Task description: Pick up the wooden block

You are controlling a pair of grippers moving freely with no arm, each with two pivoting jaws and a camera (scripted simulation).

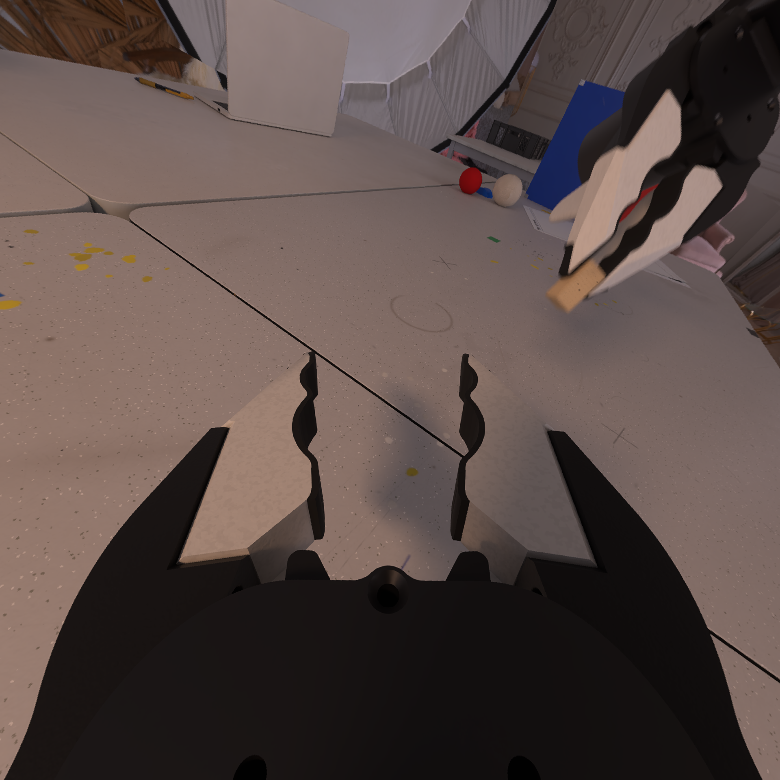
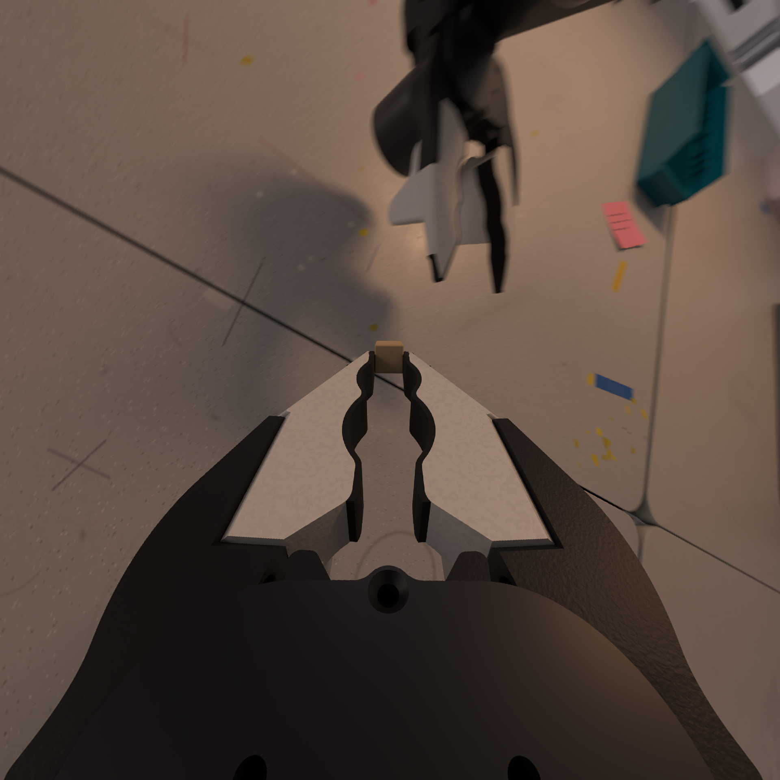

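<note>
above the table [image 2: 126, 211], right claw [image 2: 388, 364] pinches wooden block [image 2: 388, 356] (at fingertips); left claw [image 1: 387, 367] gapes

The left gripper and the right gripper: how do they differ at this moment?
The left gripper has its jaws wide apart and holds nothing; the right gripper is closed on the wooden block at its fingertips. In the left wrist view the left gripper hangs low over the table, while the right gripper sits higher, with the block off the surface. Both have black bodies and pale finger plates.
</note>
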